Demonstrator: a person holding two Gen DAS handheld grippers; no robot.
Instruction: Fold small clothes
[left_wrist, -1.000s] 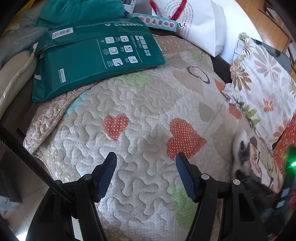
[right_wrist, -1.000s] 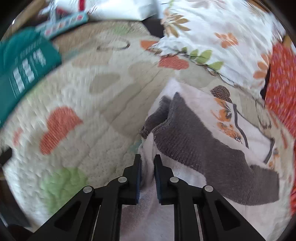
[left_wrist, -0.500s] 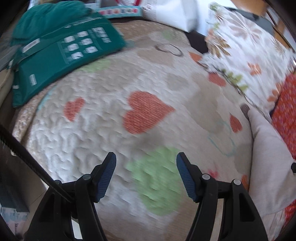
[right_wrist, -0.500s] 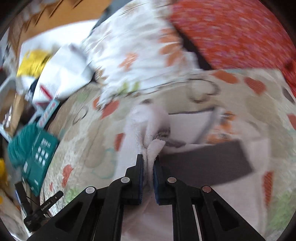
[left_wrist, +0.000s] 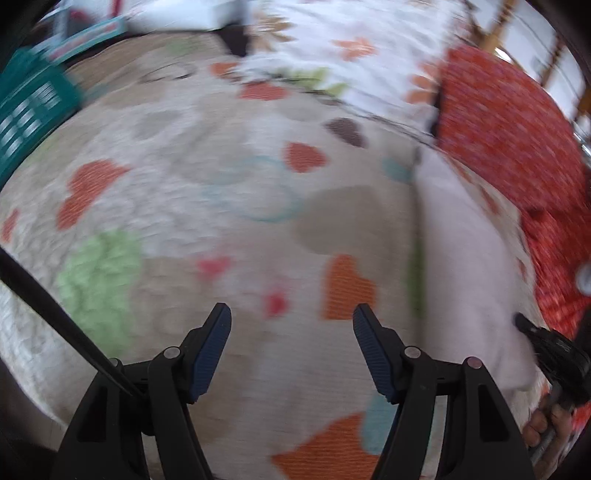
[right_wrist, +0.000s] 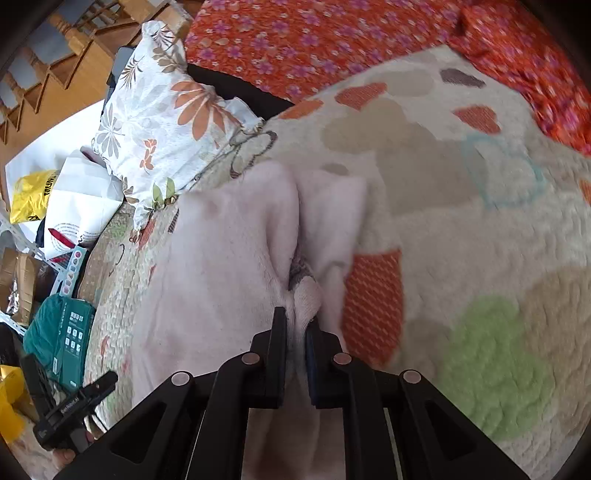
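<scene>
On the bed quilt, the pale garment runs lengthwise away from the right gripper, jaws clamped on its near edge; left gripper, jaws apart and empty, stands beside it.

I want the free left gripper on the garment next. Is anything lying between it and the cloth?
Nothing visible. The left gripper hangs open over bare quilt, and the white garment lies off to its right with only quilt between. The right gripper is shut on the garment's edge.
</scene>
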